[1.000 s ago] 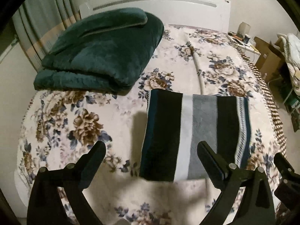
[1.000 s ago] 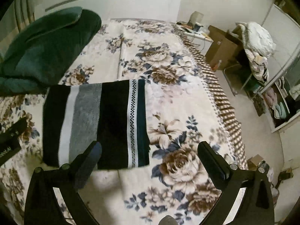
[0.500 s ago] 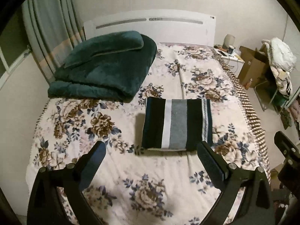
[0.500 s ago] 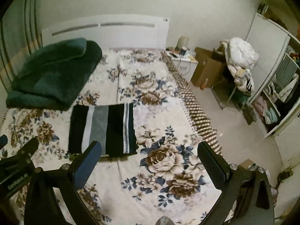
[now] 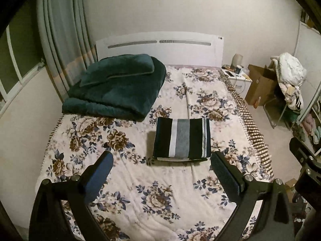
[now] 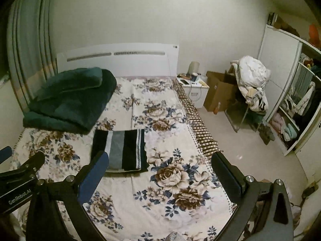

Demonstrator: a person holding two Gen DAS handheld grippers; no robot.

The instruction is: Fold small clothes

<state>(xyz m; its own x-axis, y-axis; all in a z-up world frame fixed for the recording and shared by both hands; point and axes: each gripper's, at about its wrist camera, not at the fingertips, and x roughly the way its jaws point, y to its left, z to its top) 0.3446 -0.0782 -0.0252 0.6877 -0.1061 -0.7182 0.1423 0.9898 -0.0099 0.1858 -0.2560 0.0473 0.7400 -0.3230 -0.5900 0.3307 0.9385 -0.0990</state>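
Observation:
A folded striped garment (image 5: 181, 138), black, white and grey with a patterned band, lies flat in the middle of the floral bedspread (image 5: 124, 184). It also shows in the right wrist view (image 6: 122, 150). My left gripper (image 5: 161, 163) is open and empty, held well above and in front of the garment. My right gripper (image 6: 159, 163) is open and empty, also high and back from the garment, off to its right. The left gripper's body shows at the left edge of the right wrist view (image 6: 18, 172).
A folded dark green blanket (image 5: 118, 88) lies at the bed's far left by the white headboard (image 5: 160, 50). A nightstand (image 6: 193, 90), cardboard box (image 6: 218, 92), chair with piled laundry (image 6: 250, 84) and open wardrobe (image 6: 291, 108) stand right of the bed.
Both grippers have pulled up and back from the bed; the folded garment looks smaller and farther away. The garment lies still. Both grippers stay open.

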